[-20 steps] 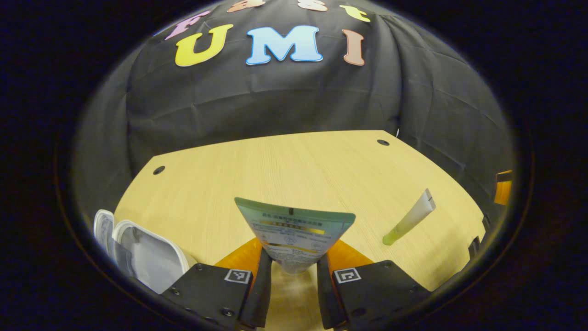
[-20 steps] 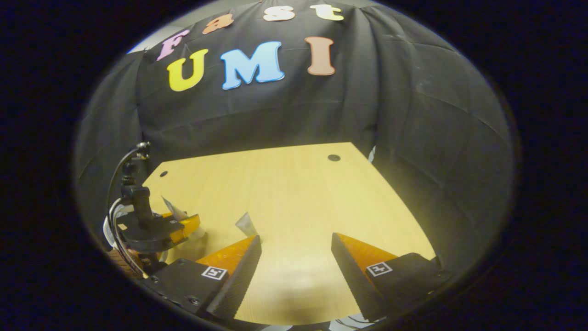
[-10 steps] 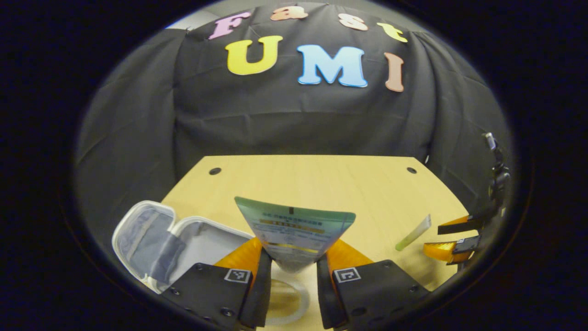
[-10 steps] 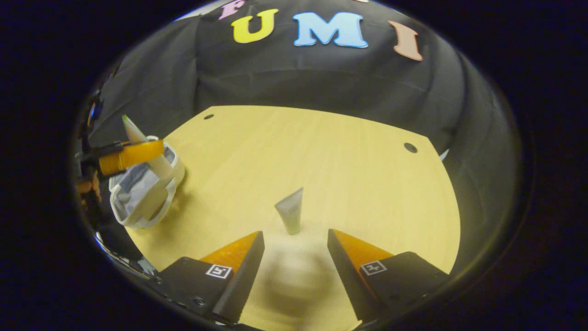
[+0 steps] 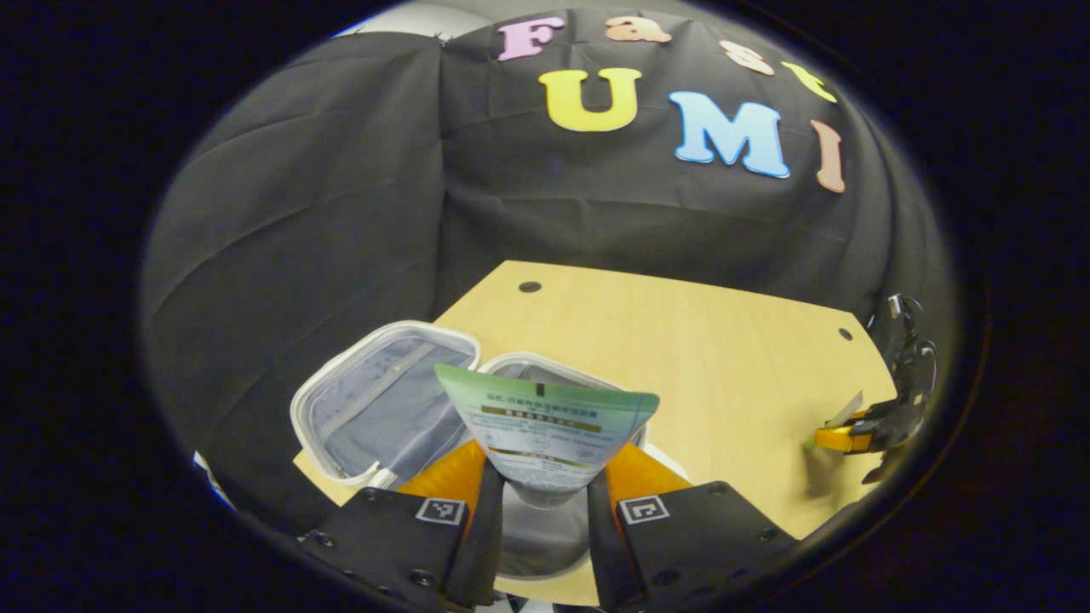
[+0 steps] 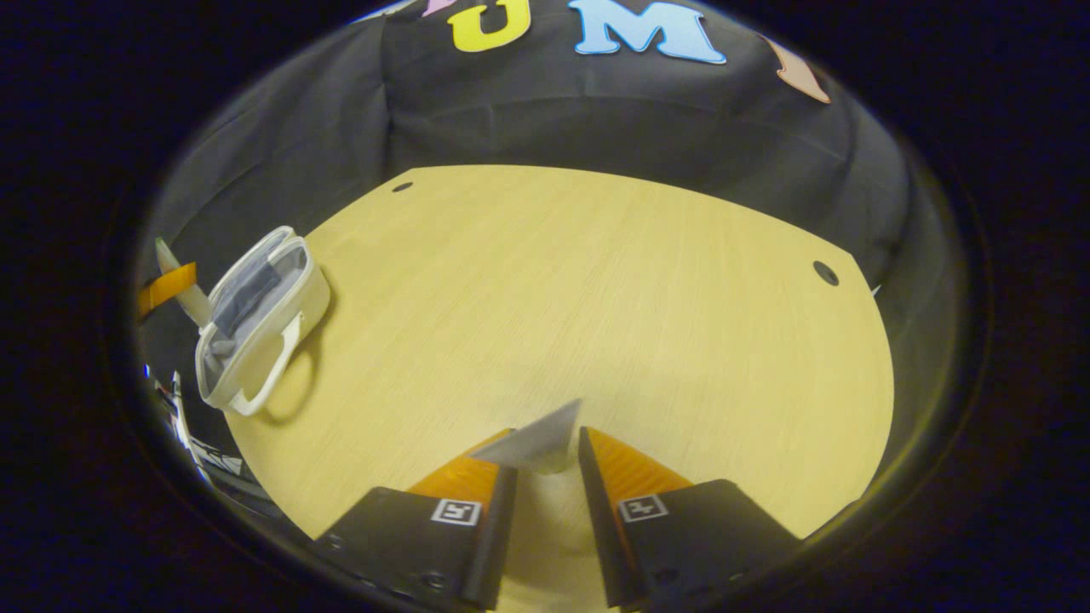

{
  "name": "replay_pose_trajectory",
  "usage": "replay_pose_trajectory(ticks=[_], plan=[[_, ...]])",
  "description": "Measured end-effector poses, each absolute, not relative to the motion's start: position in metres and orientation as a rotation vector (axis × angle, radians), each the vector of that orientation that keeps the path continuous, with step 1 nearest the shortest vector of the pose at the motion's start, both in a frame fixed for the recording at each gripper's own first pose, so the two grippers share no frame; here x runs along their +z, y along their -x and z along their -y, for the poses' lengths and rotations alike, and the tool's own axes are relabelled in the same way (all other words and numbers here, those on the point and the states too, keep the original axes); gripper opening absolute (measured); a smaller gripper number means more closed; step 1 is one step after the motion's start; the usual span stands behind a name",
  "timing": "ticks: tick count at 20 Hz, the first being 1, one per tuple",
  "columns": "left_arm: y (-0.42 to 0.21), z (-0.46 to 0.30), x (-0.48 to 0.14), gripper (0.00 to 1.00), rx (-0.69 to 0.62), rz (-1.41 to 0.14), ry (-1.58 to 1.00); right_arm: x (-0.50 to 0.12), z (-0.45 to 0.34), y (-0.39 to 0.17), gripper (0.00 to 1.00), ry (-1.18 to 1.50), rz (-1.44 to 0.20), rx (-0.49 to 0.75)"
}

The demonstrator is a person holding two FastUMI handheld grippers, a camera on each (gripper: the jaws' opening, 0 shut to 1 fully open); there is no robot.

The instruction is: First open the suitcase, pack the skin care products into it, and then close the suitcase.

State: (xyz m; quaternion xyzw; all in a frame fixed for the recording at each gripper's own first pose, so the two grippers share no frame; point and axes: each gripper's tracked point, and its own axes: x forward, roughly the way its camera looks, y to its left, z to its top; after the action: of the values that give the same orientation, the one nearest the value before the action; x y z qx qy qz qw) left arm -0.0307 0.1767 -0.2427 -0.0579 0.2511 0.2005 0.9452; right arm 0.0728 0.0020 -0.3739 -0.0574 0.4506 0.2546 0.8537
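Observation:
My left gripper (image 5: 543,464) is shut on a wide green-and-white tube (image 5: 545,417), flat end up, held over the open white suitcase (image 5: 383,404). The case lies with its lid spread to the left and grey lining showing. In the right gripper view the case (image 6: 255,328) sits at the table's left edge, and the left gripper (image 6: 166,285) hangs beside it with its tube. My right gripper (image 6: 547,444) is shut on a small pale tube (image 6: 536,441) low over the table. That gripper (image 5: 851,434) shows at the far right of the left gripper view.
The wooden table (image 6: 596,281) has small dark holes near its back corners (image 6: 824,272). The suitcase handle (image 6: 260,392) sticks out toward the front. Black cloth walls close off the back and both sides of the table.
My left gripper swung left with the green tube until it hung over the open case. My right gripper came down to the small pale tube and shut on it.

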Motion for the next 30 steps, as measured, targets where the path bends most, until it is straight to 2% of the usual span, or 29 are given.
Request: replay_pose_trajectory(ticks=[1,3,4,6,7,8,10,15,16,17,18,19,20,21,25,26,30], plan=[[0.037,-0.181,-0.246,0.51,0.422,-0.519,0.125,-0.374,-0.003,-0.072,0.34,0.11,-0.961,0.538],[0.041,-0.191,-0.251,0.51,0.435,-0.534,0.135,-0.367,-0.003,-0.066,0.27,0.098,-0.97,0.535],[0.04,-0.195,-0.252,0.51,0.433,-0.548,0.139,-0.36,-0.005,-0.066,0.3,0.086,-0.965,0.54],[0.035,-0.206,-0.262,0.51,0.41,-0.611,0.136,-0.336,-0.017,-0.061,0.27,0.038,-0.941,0.568],[0.032,-0.213,-0.269,0.51,0.4,-0.654,0.123,-0.321,-0.028,-0.057,0.3,0.009,-0.924,0.591],[0.031,-0.221,-0.277,0.51,0.39,-0.699,0.109,-0.306,-0.038,-0.055,0.27,-0.016,-0.909,0.614],[0.029,-0.235,-0.29,0.53,0.364,-0.789,0.095,-0.279,-0.063,-0.047,0.33,-0.06,-0.877,0.657],[0.027,-0.261,-0.325,0.52,0.276,-1.037,0.001,-0.232,-0.141,-0.001,0.27,-0.155,-0.879,0.818],[0.024,-0.264,-0.329,0.54,0.261,-1.056,-0.018,-0.23,-0.155,0.008,0.29,-0.156,-0.884,0.849],[0.023,-0.27,-0.327,0.56,0.272,-1.064,-0.055,-0.23,-0.167,0.019,0.29,-0.149,-0.891,0.879],[0.017,-0.276,-0.323,0.66,0.276,-1.052,-0.088,-0.23,-0.179,0.03,0.29,-0.14,-0.897,0.905],[0.011,-0.283,-0.316,0.77,0.278,-1.025,-0.121,-0.227,-0.189,0.039,0.26,-0.132,-0.903,0.928],[0.007,-0.286,-0.307,0.96,0.283,-0.996,-0.146,-0.228,-0.2,0.048,0.29,-0.128,-0.913,0.95],[0.005,-0.291,-0.3,0.99,0.291,-0.967,-0.159,-0.226,-0.211,0.056,0.29,-0.132,-0.921,0.969],[0.02,-0.311,-0.269,0.99,0.324,-0.861,-0.137,-0.221,-0.255,0.077,0.29,-0.153,-0.985,1.032],[0.03,-0.317,-0.261,0.99,0.335,-0.838,-0.123,-0.22,-0.268,0.08,0.26,-0.159,-1.007,1.043],[0.084,-0.345,-0.247,0.99,0.412,-0.809,-0.028,-0.247,-0.316,0.074,0.29,-0.233,-1.178,0.994]])
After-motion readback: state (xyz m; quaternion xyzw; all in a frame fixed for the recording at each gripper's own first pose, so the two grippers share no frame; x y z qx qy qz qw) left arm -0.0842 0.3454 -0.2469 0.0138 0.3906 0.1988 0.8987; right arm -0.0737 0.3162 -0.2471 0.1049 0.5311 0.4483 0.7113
